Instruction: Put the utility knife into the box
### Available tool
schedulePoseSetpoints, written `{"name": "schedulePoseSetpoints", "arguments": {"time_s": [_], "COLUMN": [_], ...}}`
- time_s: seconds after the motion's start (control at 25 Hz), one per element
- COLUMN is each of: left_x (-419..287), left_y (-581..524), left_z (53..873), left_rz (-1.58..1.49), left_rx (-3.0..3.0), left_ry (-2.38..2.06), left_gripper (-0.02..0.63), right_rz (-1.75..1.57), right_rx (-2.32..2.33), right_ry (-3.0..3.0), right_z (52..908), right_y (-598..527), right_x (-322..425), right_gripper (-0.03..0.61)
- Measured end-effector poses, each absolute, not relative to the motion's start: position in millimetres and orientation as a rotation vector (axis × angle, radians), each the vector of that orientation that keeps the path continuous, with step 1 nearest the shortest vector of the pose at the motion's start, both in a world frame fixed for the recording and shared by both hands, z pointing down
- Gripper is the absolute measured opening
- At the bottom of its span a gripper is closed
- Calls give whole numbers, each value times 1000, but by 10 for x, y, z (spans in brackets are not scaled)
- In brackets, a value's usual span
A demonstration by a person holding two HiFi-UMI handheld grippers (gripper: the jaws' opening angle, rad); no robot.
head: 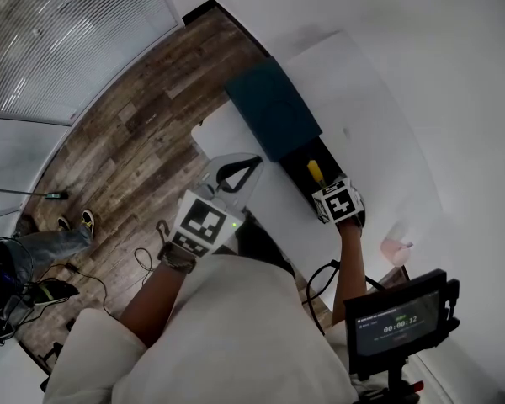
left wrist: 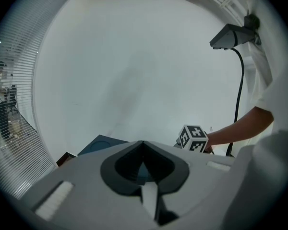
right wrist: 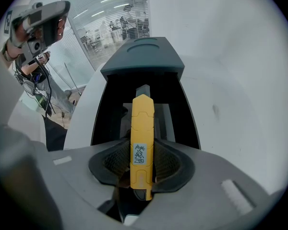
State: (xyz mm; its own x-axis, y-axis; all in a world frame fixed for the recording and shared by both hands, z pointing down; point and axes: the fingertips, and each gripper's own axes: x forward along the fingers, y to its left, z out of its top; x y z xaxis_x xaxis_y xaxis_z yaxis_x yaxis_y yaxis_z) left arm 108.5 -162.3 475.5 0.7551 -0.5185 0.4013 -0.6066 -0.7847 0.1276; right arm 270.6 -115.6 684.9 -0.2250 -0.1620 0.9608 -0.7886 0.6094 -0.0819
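Clamping the slim yellow plastic utility knife (right wrist: 142,128) by its rear half, the right hand-held gripper (right wrist: 143,169) presses its ribbed black pads on the knife's flat sides, so the ridged body sticks straight out ahead of the jaws. That hold seems chosen to let the nose lead into the open rectangular dark box (right wrist: 98,119), whose black cavity lies directly ahead of and below the knife's tip. The knife hangs over the opening; whether it touches the bottom I cannot tell. A small white label sits on the handle between the pads. The box's slate-teal lid (right wrist: 143,56), smooth and matte with rounded corners, stands beyond the cavity at the far end, clear of the way in. The box rests on a plain white surface (right wrist: 230,104). The left hand-held gripper (left wrist: 143,145) is raised off to the left of the right one, jaws together on nothing, probably parked aside because one gripper suffices.
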Motion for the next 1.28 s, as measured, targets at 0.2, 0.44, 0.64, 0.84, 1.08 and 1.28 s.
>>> {"name": "schedulePoseSetpoints", "arguments": {"time_s": [0.2, 0.44, 0.64, 0.84, 1.08, 1.28], "left_x": [1095, 1105, 1096, 1105, 1118, 1104], "left_y": [-1614, -1610, -1605, -1603, -1590, -1601], "left_z": [4754, 4755, 4756, 4750, 4749, 4742], "left_rz": [509, 512, 514, 515, 515, 517], "left_rx": [2703, 2706, 2705, 2712, 2716, 2717], "left_ry": [-876, -877, -876, -873, -866, -870], "left_gripper": [-2, -2, -2, -2, -2, -2], "right_rz": [710, 708, 708, 710, 714, 709], "right_rx": [781, 777, 773, 760, 751, 748], "right_ry": [-1733, -1739, -1740, -1739, -1739, -1736], "right_z": [6847, 6852, 6852, 6860, 6860, 6866], "right_y": [-1149, -1155, -1154, -1151, -1150, -1148], "right_x": [2702, 2696, 2695, 2689, 2674, 2674], "right_gripper": [130, 130, 131, 136, 149, 150]}}
